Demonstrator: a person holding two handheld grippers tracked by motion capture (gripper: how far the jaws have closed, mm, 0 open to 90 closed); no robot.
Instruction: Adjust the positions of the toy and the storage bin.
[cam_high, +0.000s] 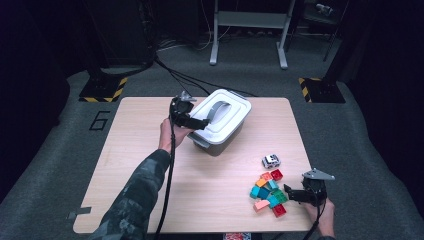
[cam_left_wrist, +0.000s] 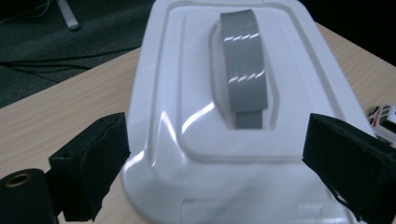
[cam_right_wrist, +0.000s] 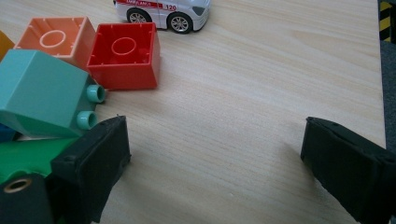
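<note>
Just ahead of left tool: lidded box

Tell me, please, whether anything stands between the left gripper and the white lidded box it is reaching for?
Nothing visible does. The left gripper hangs at the near end of the white box, its jaws open on either side of the lid, with no other object between them and the grey handle.

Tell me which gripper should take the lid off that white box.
Left, probably. The left gripper hangs open right at the white box, its jaws straddling the lid near the grey handle. The right gripper sits open beside the bricks, far from the box.
</note>
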